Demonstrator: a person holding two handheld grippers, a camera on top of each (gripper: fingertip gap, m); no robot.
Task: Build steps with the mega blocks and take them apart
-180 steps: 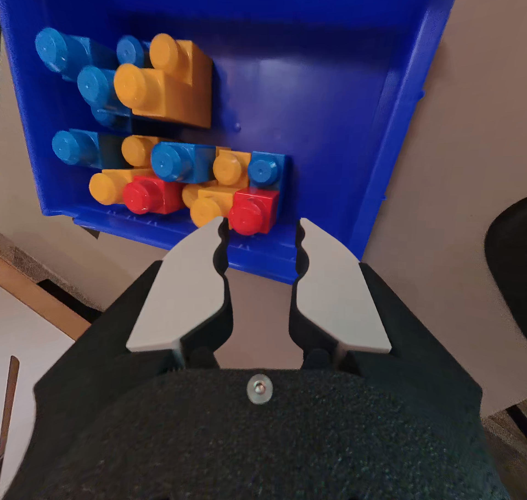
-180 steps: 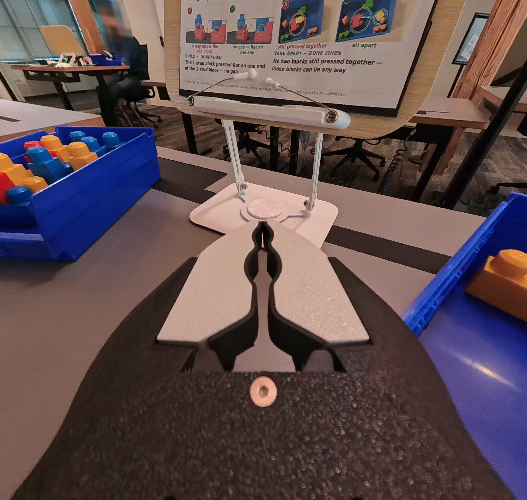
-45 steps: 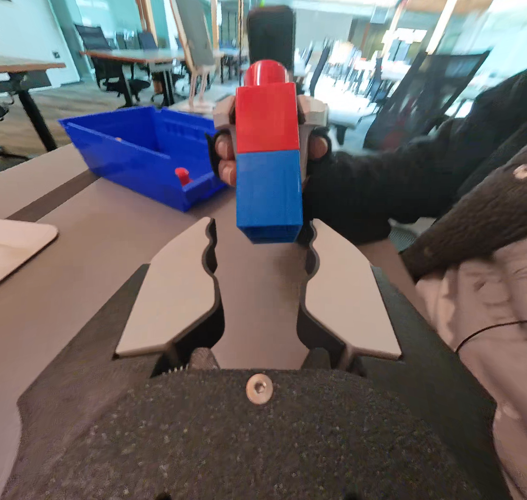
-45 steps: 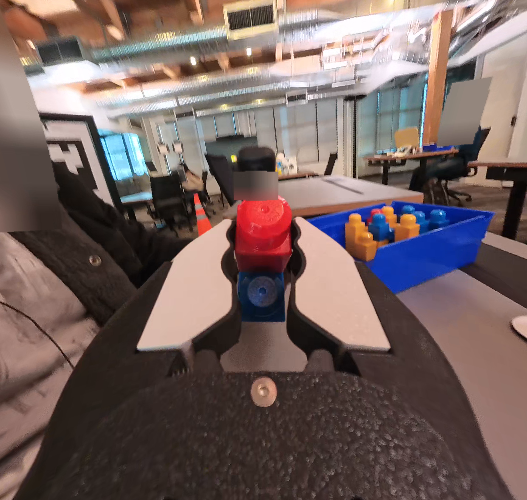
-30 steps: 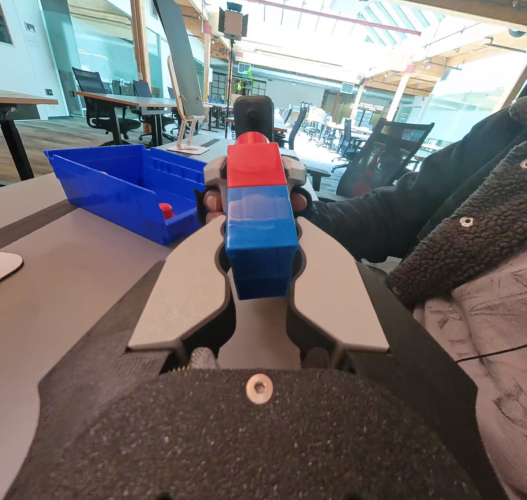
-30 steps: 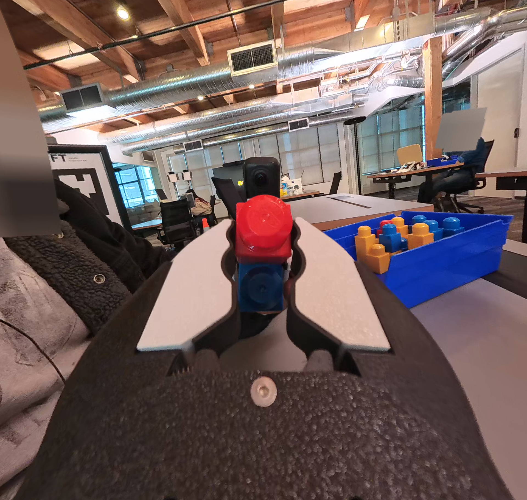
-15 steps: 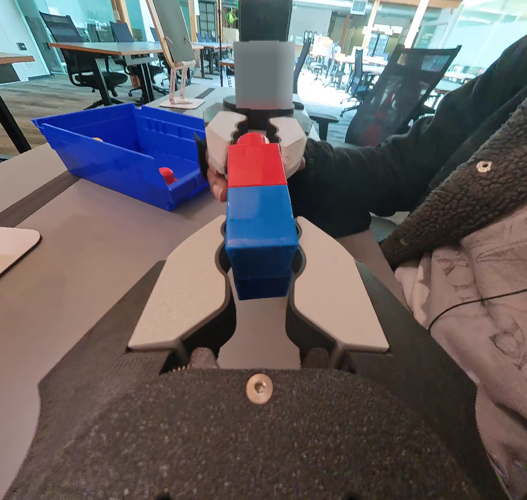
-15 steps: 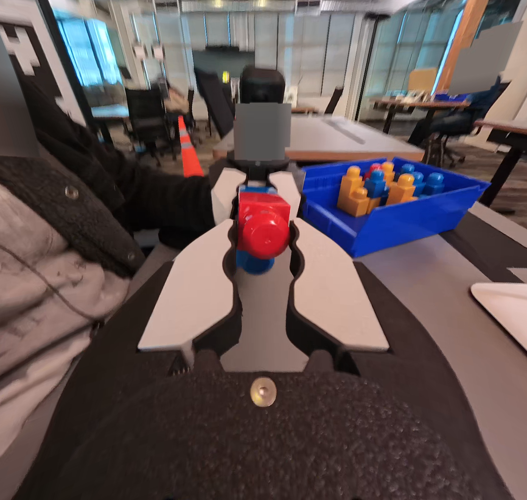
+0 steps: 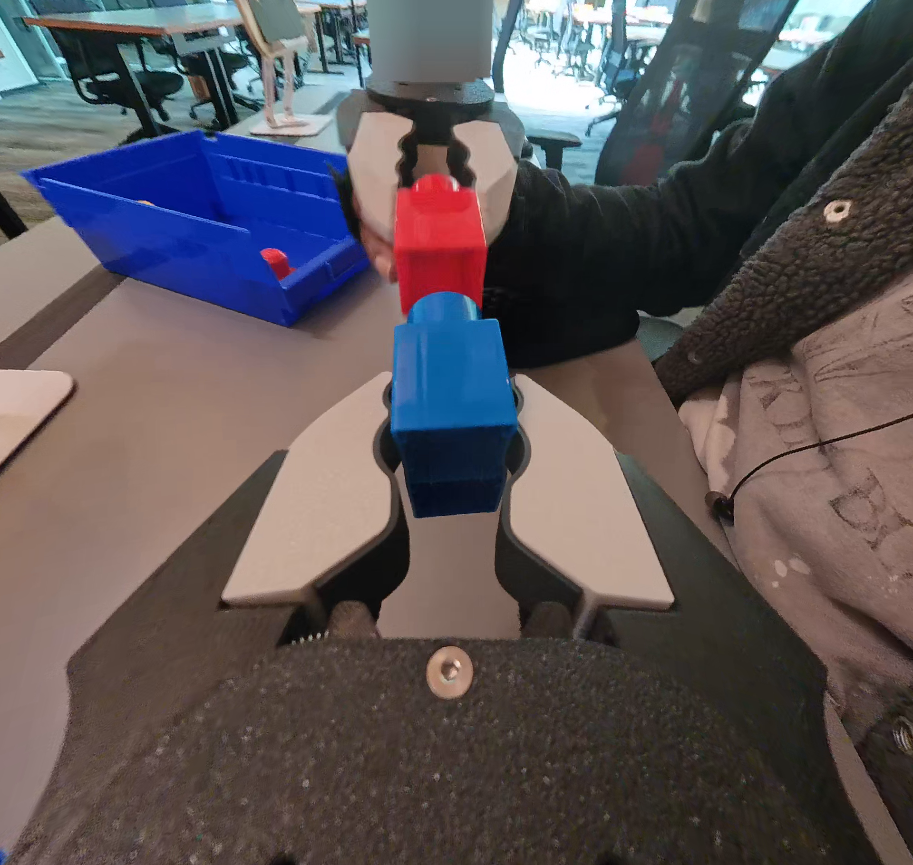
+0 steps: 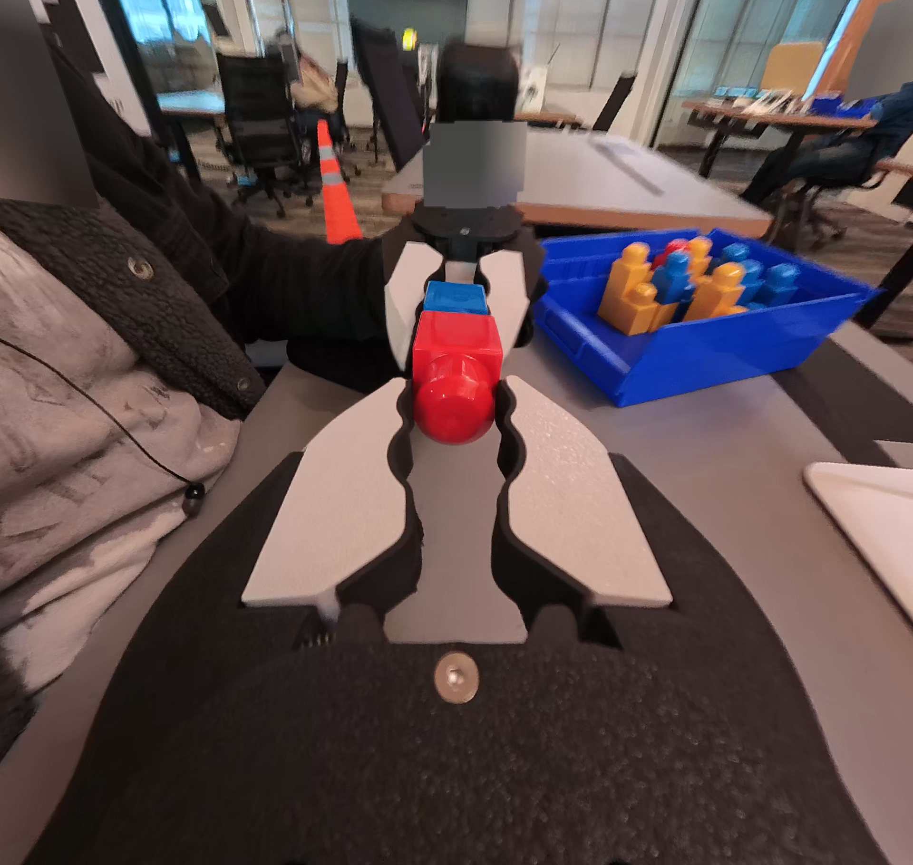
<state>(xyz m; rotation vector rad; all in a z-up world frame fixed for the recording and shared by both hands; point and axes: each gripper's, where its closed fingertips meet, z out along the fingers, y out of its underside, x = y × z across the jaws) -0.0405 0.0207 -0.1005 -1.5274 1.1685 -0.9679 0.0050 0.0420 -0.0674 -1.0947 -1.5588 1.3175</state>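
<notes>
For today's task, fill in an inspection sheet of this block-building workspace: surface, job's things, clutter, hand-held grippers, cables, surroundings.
Surface: grey table with a dark strip across it.
Job's things: blue block and red block, the blue stud partly out of the red one; blue bin of yellow, blue and red blocks; a second blue bin with a red block visible inside.
Clutter: white stand base at the table edge.
Grippers: left hand-held gripper shut on the blue block; right hand-held gripper shut on the red block.
Cables: thin black cord on the person's clothing.
Surroundings: office desks, chairs, an orange cone.
</notes>
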